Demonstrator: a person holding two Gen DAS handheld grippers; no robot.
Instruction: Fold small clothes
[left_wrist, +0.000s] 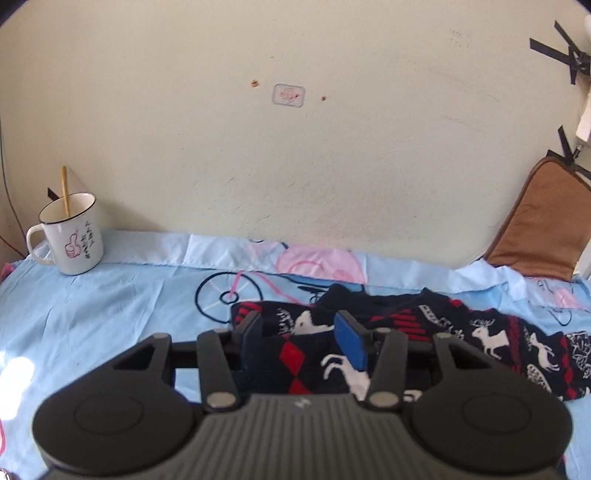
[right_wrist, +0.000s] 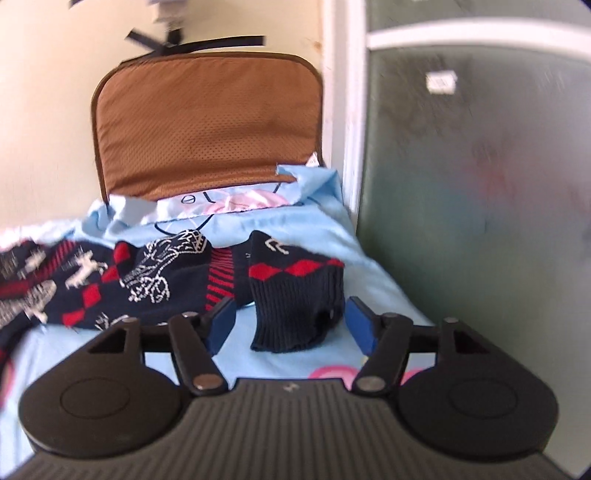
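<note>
blue sheet (left_wrist: 92, 314), sweater (left_wrist: 517, 339), mug (left_wrist: 72, 236)

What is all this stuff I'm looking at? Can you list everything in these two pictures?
sweater: one, navy knit with red diamonds and white reindeer, spread on the sheet; its ribbed sleeve cuff lies in front of the right gripper
sheet: one, light blue with pink and dark line drawings, covering the surface
mug: one, white with a dark rim and a pink thumbs-up, far left by the wall
stick: one, wooden, standing in the mug
cushion: one, brown, propped against the wall
sticker: one, white and pink, on the cream wall
frosted pane: one, grey-green, right side
left gripper: blue pads, open over the sweater
right gripper: blue pads, open either side of the cuff
</note>
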